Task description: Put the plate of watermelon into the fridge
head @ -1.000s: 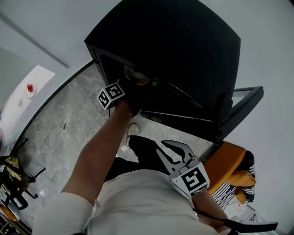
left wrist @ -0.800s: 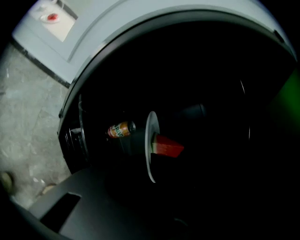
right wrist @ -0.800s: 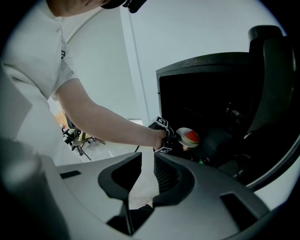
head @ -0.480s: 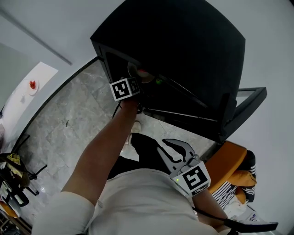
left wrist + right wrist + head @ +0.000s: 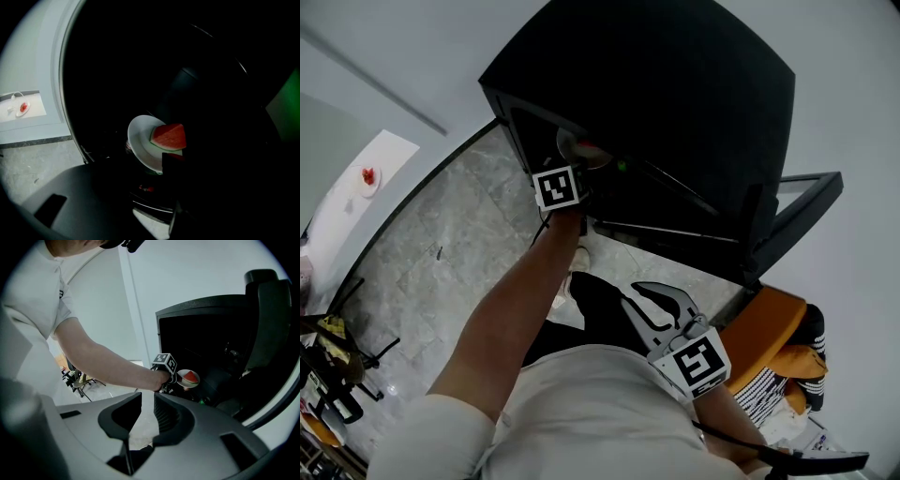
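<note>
dark fridge (image 5: 675,89): watermelon plate (image 5: 139,139) apparently resting inside

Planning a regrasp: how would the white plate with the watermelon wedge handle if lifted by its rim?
The plate looks rigid and smooth, ceramic-like: probably slippery at the rim, breakable if knocked. The watermelon wedge lies loose toward one side, so the load is likely off-centre, and it may slide if the plate tilts.
</note>
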